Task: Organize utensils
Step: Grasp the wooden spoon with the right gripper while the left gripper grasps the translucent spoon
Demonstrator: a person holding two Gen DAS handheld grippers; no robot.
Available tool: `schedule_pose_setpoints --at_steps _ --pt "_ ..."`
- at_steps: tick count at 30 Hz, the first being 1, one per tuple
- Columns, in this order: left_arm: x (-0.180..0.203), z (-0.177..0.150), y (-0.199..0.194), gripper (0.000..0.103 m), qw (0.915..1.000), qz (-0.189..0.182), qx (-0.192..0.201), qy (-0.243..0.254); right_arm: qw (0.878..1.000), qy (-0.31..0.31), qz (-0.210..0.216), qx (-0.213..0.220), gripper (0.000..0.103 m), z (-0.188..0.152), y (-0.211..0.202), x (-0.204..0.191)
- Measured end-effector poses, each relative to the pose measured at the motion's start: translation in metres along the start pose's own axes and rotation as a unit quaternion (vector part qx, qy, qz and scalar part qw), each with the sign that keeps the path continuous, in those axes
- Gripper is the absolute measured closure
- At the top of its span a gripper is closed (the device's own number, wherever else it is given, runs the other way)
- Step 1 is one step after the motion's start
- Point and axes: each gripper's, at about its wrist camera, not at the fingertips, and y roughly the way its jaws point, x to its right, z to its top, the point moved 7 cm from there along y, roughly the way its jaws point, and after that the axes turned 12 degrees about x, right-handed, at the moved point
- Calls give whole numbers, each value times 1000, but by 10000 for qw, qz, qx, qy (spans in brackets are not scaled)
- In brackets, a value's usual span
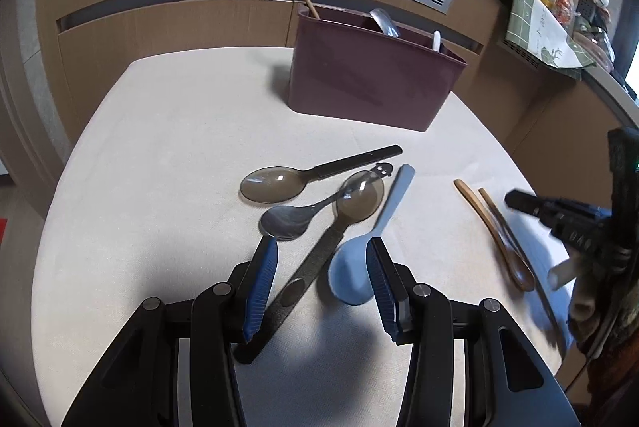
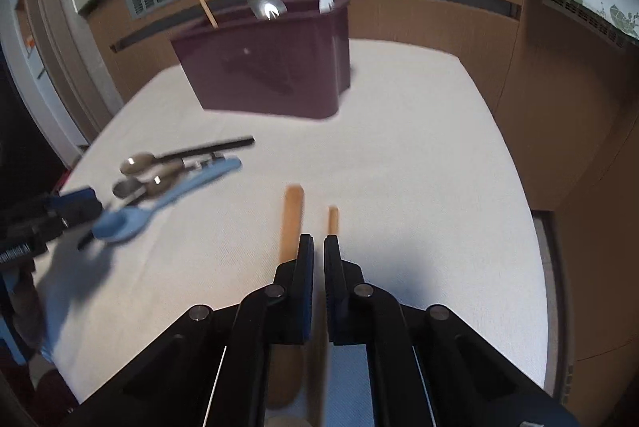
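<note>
On the left, my left gripper (image 1: 321, 261) hangs over the pale tablecloth (image 1: 159, 155) with its blue pads well apart, clamped on nothing; between them lie the dark handle of a smoky clear spoon (image 1: 319, 251) and the bowl of the light blue spoon (image 1: 351, 277). Just beyond sit a metal spoon (image 1: 285, 219) and a second smoky spoon with a black handle (image 1: 275, 181), the four lying loosely crossed together. Behind them stands the maroon utensil holder (image 1: 371, 76), already taking a wooden stick, a metal piece and something white, so I judge the sorting begun but mostly ahead: six pieces lie out on the cloth. Further right are the two wooden spoons (image 1: 507, 239), side by side. My right gripper (image 2: 318, 247) has its fingers drawn nearly together over them; the thinner wooden handle (image 2: 332, 219) seems to run into the narrow gap, the broader one (image 2: 291, 219) just left of it, but I cannot tell whether the pads truly pinch it. There is white lettering on each gripper body, too blurred to read.
</note>
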Motion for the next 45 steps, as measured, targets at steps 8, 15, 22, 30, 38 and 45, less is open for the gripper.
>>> schedule_pose_setpoints --at_steps 8,15,22,30,38,45 --pt "19 10 30 56 9962 -531 -482 492 9996 -43 162 248 99 20 -3 -12" --pt "36 15 68 56 9876 -154 -784 1348 9998 -11 -5 190 98 8 -7 5" --pt "34 20 83 56 9872 26 -869 1339 10000 -37 -88 -8 90 -6 -8 18" --pt "1 27 79 56 9919 387 -792 914 9995 -75 230 -180 82 -15 -7 3" --pt "8 12 64 56 9932 116 -818 815 9978 -339 91 -554 82 -12 27 -10" --pt "25 17 51 56 9918 -253 -776 983 9970 -474 -5 -610 80 -6 40 -19"
